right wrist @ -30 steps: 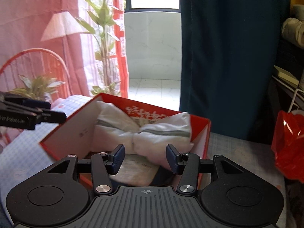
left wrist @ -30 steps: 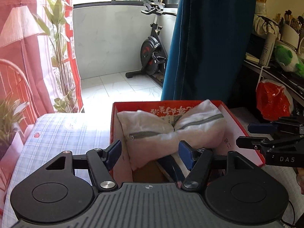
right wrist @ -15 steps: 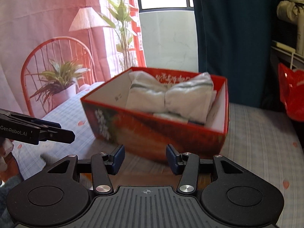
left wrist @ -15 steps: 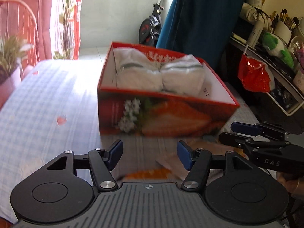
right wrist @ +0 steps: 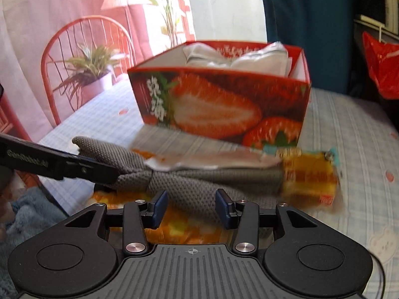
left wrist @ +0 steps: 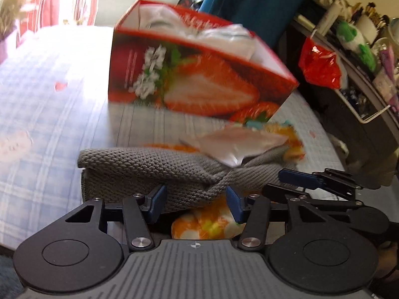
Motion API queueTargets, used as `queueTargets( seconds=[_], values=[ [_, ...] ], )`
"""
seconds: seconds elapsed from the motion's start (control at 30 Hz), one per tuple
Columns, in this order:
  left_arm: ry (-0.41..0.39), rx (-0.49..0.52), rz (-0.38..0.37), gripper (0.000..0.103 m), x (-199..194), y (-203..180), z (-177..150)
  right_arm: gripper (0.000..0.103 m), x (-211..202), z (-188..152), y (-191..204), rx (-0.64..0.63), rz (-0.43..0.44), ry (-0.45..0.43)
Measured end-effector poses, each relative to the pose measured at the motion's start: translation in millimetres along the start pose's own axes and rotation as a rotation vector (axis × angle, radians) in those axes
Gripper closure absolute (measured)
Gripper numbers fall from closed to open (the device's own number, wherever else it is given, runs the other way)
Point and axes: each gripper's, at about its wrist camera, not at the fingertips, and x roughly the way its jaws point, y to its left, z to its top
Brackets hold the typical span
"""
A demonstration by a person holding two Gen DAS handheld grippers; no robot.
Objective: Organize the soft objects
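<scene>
In front of the box (left wrist: 199,79), both grippers (left (left wrist: 195,205), right (right wrist: 190,208)) are closing, nothing gripped, around the limp, light knit cloth (left wrist: 149,172); grab its pinched middle.

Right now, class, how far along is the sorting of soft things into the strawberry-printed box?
Done: a white zipped pouch already lies in the red strawberry-printed cardboard box. In hand: both grippers, left and right, are closing around the grey knitted cloth on the table, neither clearly gripping. Left: boxing that cloth and the orange-yellow packets beneath it.
</scene>
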Motion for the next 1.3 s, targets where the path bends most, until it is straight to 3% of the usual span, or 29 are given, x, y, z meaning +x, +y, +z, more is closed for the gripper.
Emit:
queueTargets(
  seconds=[0.27, 0.8, 1.03, 1.17, 1.3],
  values=[
    [0.004, 0.001, 0.001, 0.049, 18, 7, -6, 0.064, 21, -11, 4, -0.020, 0.015, 0.077],
    [-0.052, 0.009, 0.059, 0.050, 30, 14, 18, 0.067, 51, 2, 8, -0.064, 0.010, 0.055],
    [-0.080, 0.065, 0.051, 0.050, 0, 9, 25, 0.071, 33, 3, 4, -0.041, 0.009, 0.026],
    [-0.134, 0.079, 0.063, 0.050, -17, 9, 37, 0.071, 14, 13, -5, -0.042, 0.016, -0.039],
    [-0.172, 0.093, 0.087, 0.050, -20, 2, 52, 0.071, 7, 27, -19, -0.029, -0.031, -0.091]
  ],
)
